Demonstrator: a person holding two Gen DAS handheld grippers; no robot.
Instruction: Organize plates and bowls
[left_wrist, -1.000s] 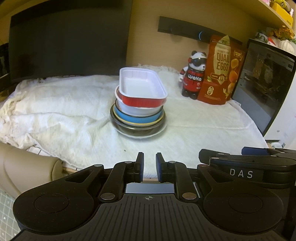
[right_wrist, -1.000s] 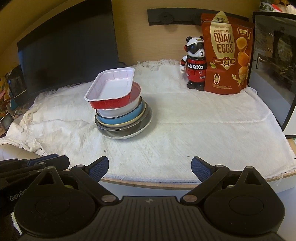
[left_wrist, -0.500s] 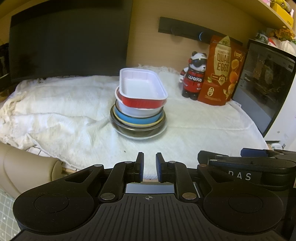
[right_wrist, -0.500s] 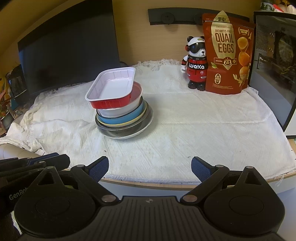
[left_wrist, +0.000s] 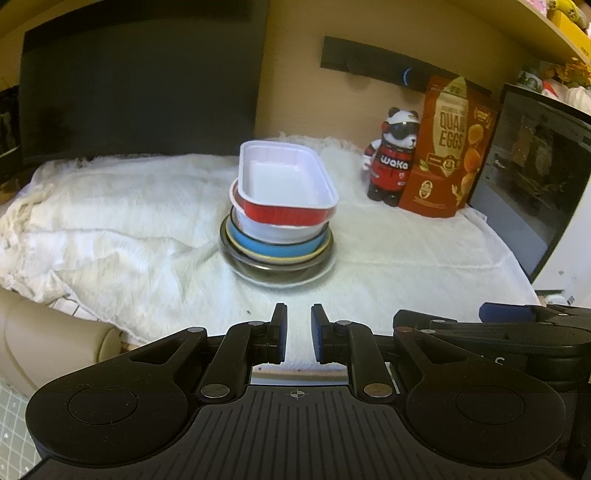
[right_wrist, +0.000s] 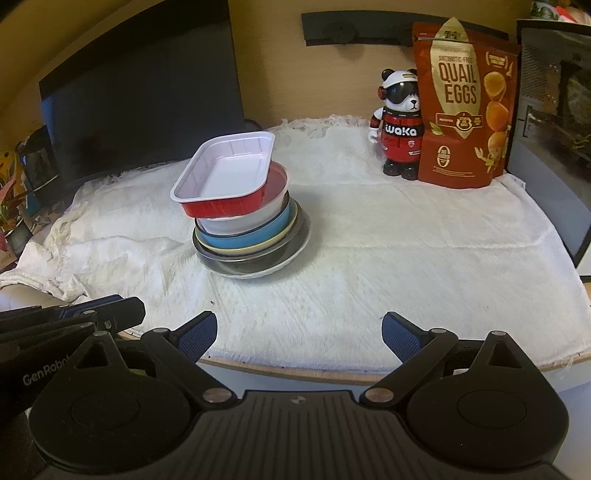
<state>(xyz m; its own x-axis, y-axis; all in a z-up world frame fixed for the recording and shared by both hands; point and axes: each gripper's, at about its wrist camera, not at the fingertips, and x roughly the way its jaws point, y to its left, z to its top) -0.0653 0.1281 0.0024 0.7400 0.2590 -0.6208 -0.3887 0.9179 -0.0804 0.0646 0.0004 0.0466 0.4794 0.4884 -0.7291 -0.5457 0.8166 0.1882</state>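
Note:
A stack of dishes stands mid-table on a white cloth (left_wrist: 110, 206). On top is a red rectangular tray (left_wrist: 284, 181) with a white inside, also in the right wrist view (right_wrist: 225, 173), sitting askew. Under it are a white bowl (right_wrist: 255, 216), a blue bowl (right_wrist: 258, 236), a yellow-rimmed plate, a metal bowl (right_wrist: 258, 258) and a white plate. My left gripper (left_wrist: 298, 332) is nearly shut and empty, short of the stack near the table's front edge. My right gripper (right_wrist: 299, 332) is wide open and empty at the front edge.
A panda figurine (right_wrist: 400, 125) and a red quail-eggs bag (right_wrist: 461, 118) stand at the back right. A dark monitor (right_wrist: 140, 99) stands at the back left. A black appliance (right_wrist: 554, 110) borders the right side. A beige cushion (left_wrist: 48, 332) lies left of the table.
Both grippers have drifted slightly; the stack looks a little nearer in the left wrist view. Nothing was grasped or released.

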